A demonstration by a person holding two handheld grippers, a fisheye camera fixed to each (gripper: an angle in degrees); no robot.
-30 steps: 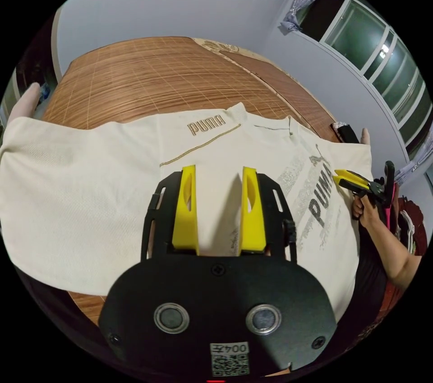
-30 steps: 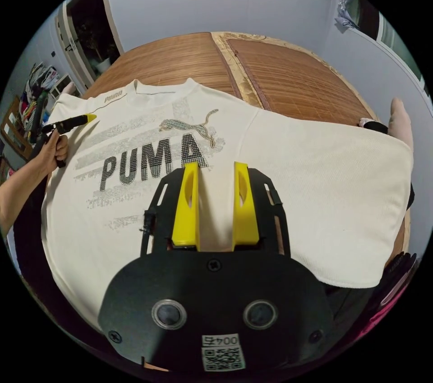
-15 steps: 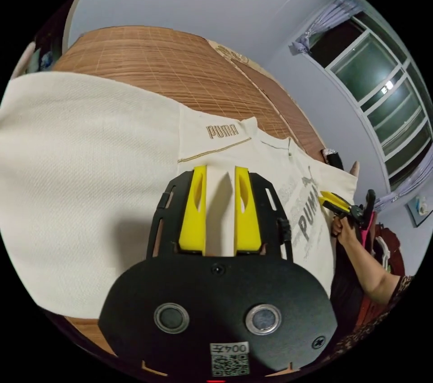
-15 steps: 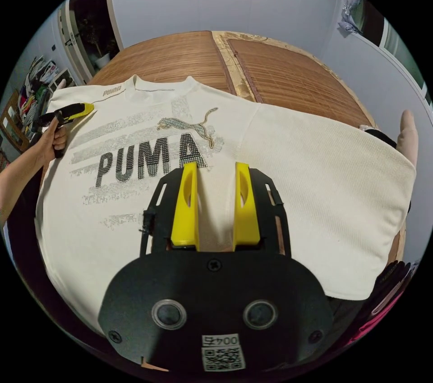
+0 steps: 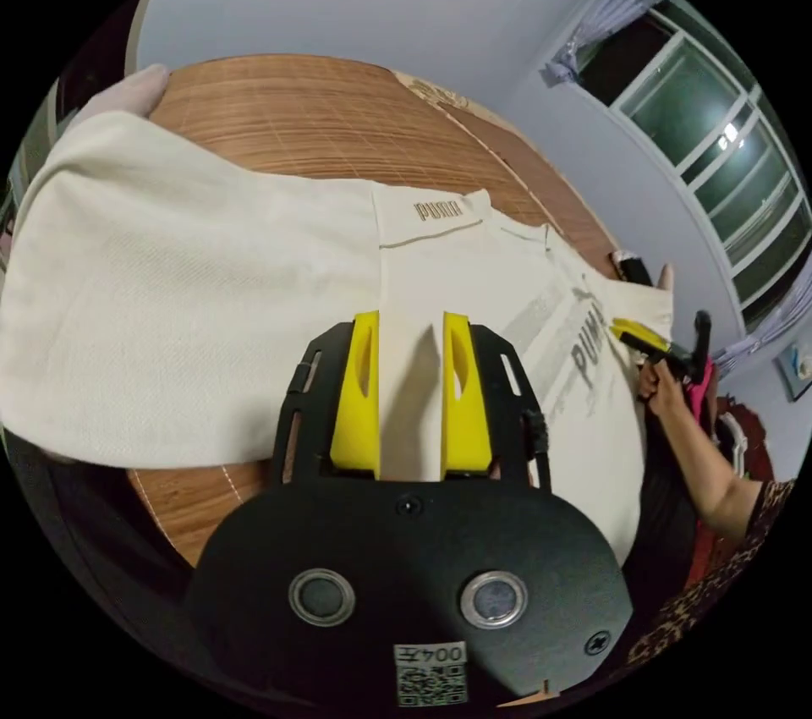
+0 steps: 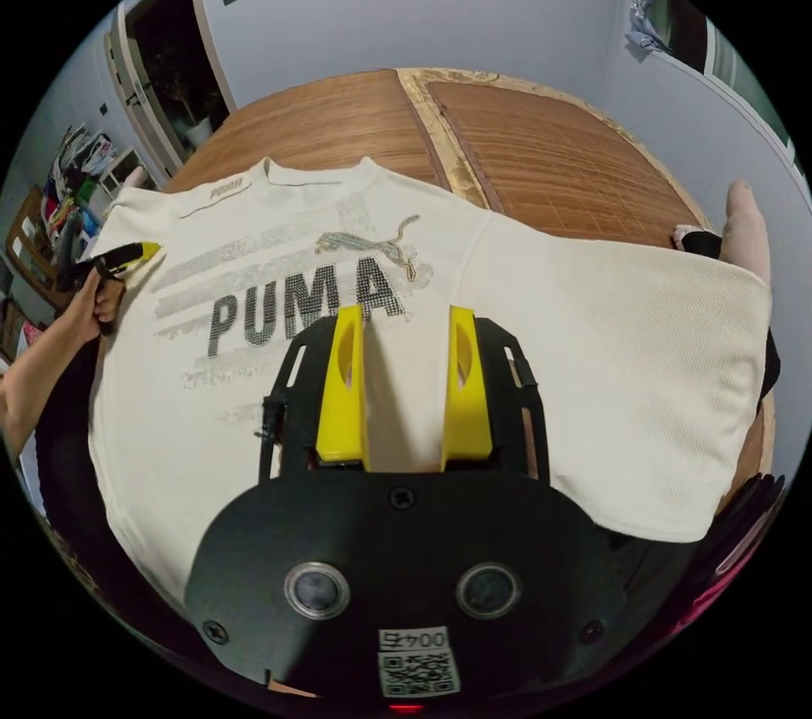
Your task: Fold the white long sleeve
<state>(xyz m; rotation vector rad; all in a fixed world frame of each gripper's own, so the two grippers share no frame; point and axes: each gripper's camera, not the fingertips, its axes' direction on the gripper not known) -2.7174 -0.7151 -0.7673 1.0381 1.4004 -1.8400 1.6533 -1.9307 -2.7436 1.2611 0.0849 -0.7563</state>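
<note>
While laid front-up on the brown slatted mat (image 6: 541,161), the white long sleeve (image 6: 254,347) keeps its collar at 12 o'clock and its hem at 6 o'clock in the right gripper view; body axis runs 12 to 6, sleeves spread crosswise toward 9 and 3.

Right sleeve portion: extends to 3 o'clock in that view, its end draped over the mat's edge.

Left sleeve portion: in the left gripper view it runs toward 9 o'clock, raised in a broad fold above the mat.

Left gripper (image 5: 410,355): yellow jaws parted, shirt cloth seen in the gap; whether they press it cannot be told. It also appears at 9 o'clock in the right gripper view (image 6: 127,255), held in a hand (image 6: 93,304).

Right gripper (image 6: 404,351): jaws likewise apart over the shirt front, contact undetermined.

Containers: cannot be made out.
</note>
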